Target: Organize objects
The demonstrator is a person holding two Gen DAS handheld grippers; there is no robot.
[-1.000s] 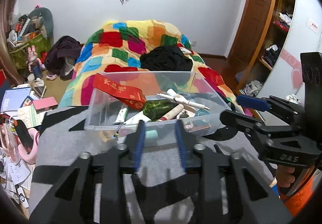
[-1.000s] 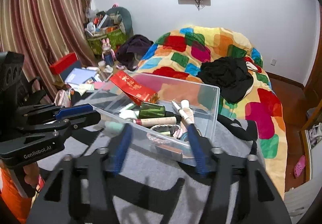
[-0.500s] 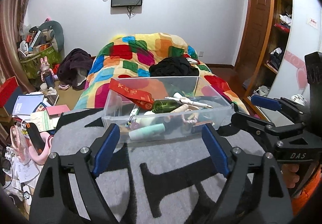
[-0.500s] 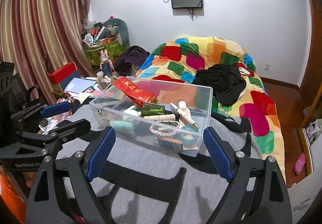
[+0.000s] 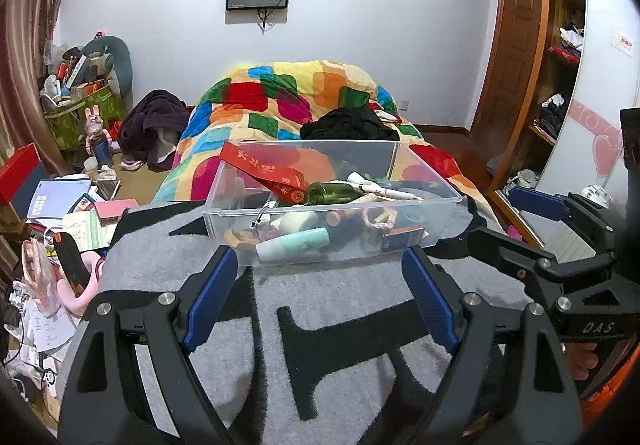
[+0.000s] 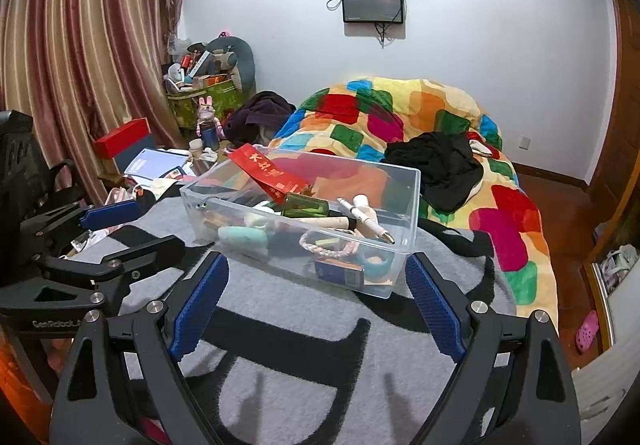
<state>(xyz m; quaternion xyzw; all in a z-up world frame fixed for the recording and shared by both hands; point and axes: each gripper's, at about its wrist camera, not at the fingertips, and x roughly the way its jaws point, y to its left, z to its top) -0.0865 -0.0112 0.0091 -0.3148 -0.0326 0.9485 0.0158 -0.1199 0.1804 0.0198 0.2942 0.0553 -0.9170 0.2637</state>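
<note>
A clear plastic bin (image 5: 436, 219) (image 6: 408, 229) sits on a grey and black blanket (image 5: 352, 345) (image 6: 304, 357). It holds a red envelope (image 5: 260, 171) (image 6: 264, 171), a green bottle (image 5: 336, 194) (image 6: 304, 205), a mint tube (image 5: 294, 243) (image 6: 244, 236), a white pen (image 5: 384, 189) (image 6: 366, 219) and other small items. My left gripper (image 5: 320, 289) is open and empty, just short of the bin's near wall. My right gripper (image 6: 316, 297) is open and empty, also just short of the bin.
A bed with a colourful patchwork quilt (image 5: 280, 105) (image 6: 400, 113) and black clothing (image 5: 348, 125) (image 6: 440, 165) lies behind the bin. Books, papers and a red box (image 5: 20, 173) (image 6: 122, 137) clutter the floor at left. A wooden shelf (image 5: 560, 45) stands at right.
Both grippers opened wide from nearly shut and drew back from the bin. Both views tilted up and show more blanket in front of the bin.
</note>
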